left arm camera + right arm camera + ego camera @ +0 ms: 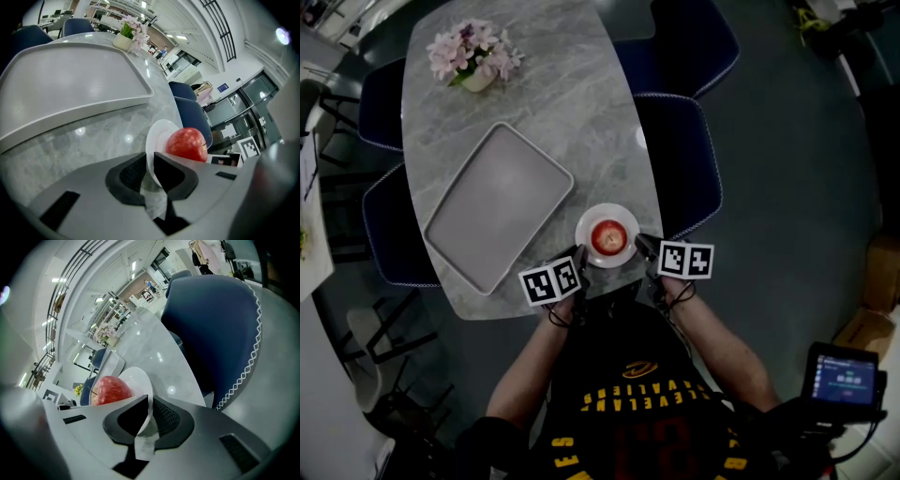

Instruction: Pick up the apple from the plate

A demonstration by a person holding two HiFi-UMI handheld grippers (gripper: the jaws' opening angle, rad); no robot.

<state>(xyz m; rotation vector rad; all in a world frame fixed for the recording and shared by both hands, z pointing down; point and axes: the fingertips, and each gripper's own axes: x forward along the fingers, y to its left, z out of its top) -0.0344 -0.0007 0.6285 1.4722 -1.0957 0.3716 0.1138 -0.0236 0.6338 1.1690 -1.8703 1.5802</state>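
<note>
From where I stand, the apple [608, 236] sits in the middle of the small white plate [586, 225], at the near edge of the desk [572, 103]. It lies squarely between the two tools. The left gripper [580, 255] has its fingers [171, 173] pinched on the plate's rim, and the apple is just ahead of their tips and off to the right. The right gripper [643, 247] mirrors it. Its fingers [166, 416] are clamped on the opposite rim, with the apple just ahead and to the left. Neither set touches the fruit, and neither looks clearly nearer to it. The apple is round with its stem hollow facing up, so there is no long axis to line up with. I'd judge either hand would first have to let go of the rim, then reach inward and over it.
</note>
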